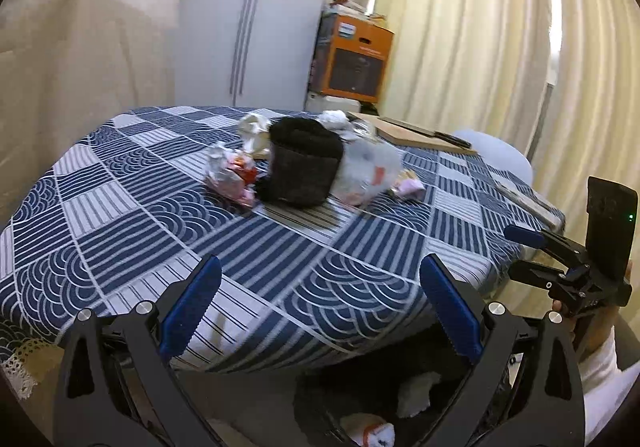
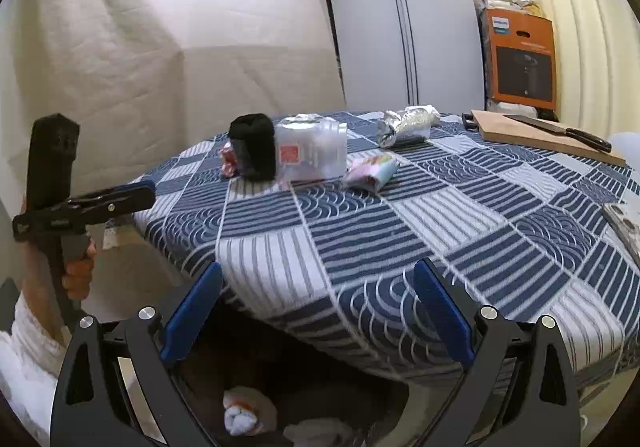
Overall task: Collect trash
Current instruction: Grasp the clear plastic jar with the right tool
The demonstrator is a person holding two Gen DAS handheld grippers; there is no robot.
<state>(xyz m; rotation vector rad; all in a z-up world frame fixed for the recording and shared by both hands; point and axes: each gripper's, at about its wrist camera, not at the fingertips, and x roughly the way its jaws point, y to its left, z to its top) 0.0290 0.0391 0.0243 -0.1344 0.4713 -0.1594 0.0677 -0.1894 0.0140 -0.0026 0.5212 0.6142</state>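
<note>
Trash lies on a table with a blue patterned cloth (image 1: 280,255): a black cup (image 1: 302,161), a red and white wrapper (image 1: 234,173), a clear plastic bag (image 1: 368,171), a pink wrapper (image 1: 410,185) and crumpled paper (image 1: 254,129). In the right wrist view the cup (image 2: 254,147), a clear container (image 2: 314,151), a pastel wrapper (image 2: 372,169) and a foil bundle (image 2: 408,125) show. My left gripper (image 1: 320,303) is open and empty at the table's near edge. My right gripper (image 2: 318,307) is open and empty too. Below both sits a dark bin (image 2: 280,407) holding crumpled trash (image 2: 240,413).
A wooden cutting board (image 2: 540,135) with a knife (image 2: 560,131) lies at the table's far right. An orange box (image 2: 520,63) stands beyond, beside a white wardrobe (image 2: 400,27). Curtains (image 1: 480,47) hang at the right. A pale chair back (image 1: 496,157) stands behind the table.
</note>
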